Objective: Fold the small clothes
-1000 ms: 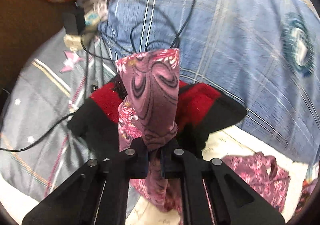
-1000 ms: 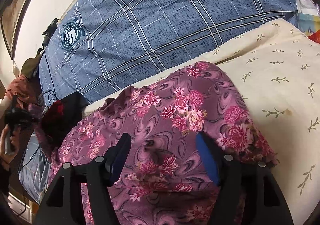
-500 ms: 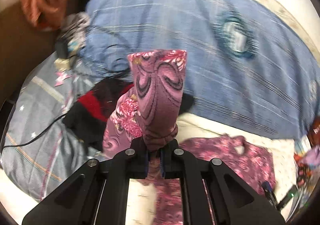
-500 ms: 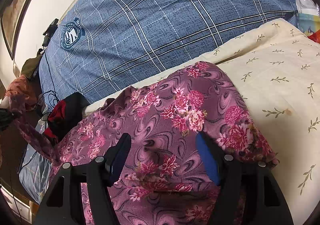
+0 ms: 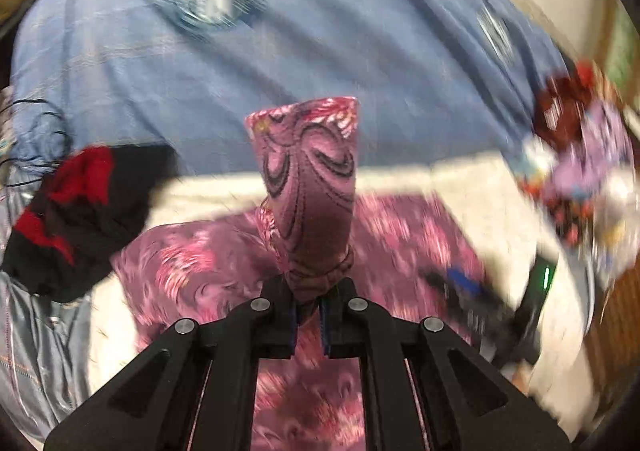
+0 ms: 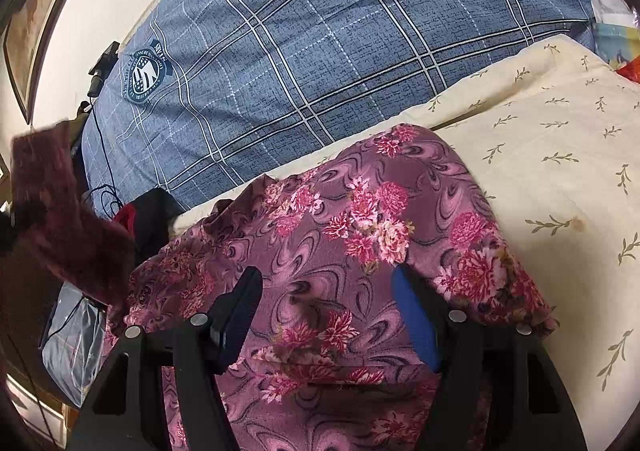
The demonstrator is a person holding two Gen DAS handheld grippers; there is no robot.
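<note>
A purple floral garment (image 6: 360,235) lies spread on a cream leaf-print sheet (image 6: 560,155). My left gripper (image 5: 308,303) is shut on one end of this garment (image 5: 312,179), which stands up in a bunched strip above the jaws; the rest lies blurred below. In the right wrist view that lifted end (image 6: 60,211) hangs at the far left. My right gripper (image 6: 328,315) is open, its fingers resting over the flat part of the garment. The right gripper also shows blurred in the left wrist view (image 5: 464,283).
A blue plaid quilt (image 6: 320,31) with a round badge lies behind the sheet. A black and red garment (image 5: 80,211) sits at the left edge with black cables. A pile of coloured items (image 5: 580,171) lies at the right.
My left gripper has swung right with the garment end, from over the black and red garment to over the spread garment. My right gripper has stayed still and open.
</note>
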